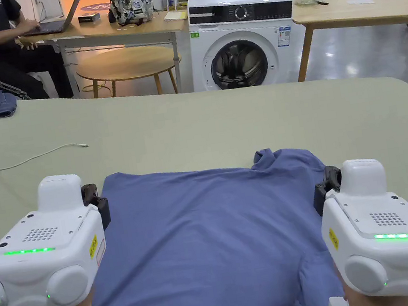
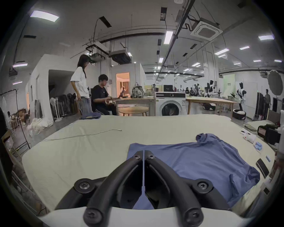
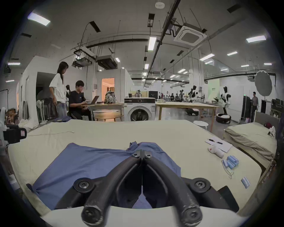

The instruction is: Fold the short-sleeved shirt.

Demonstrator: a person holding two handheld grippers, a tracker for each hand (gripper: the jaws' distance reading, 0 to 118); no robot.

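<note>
Shirt (image 1: 210,236) is lying flat on the green surface (image 1: 241,121) before me. My left hand-held gripper (image 2: 143,155) and right hand-held gripper (image 3: 142,154) are hovering pinched together over its edges. A white cable (image 1: 22,161) is trailing at ten o'clock; nothing is blocking the cloth.

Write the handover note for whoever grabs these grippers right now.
Left gripper: jaws closed, nothing between them, over the shirt's left edge.
Right gripper: jaws closed, empty, over the shirt's right side near the collar.
Shirt: spread on the green table; one sleeve already turned in at the near right; collar bunched at the far right.
Left to do: essentially the whole fold. Open the jaws, grip the edges, fold.
</note>
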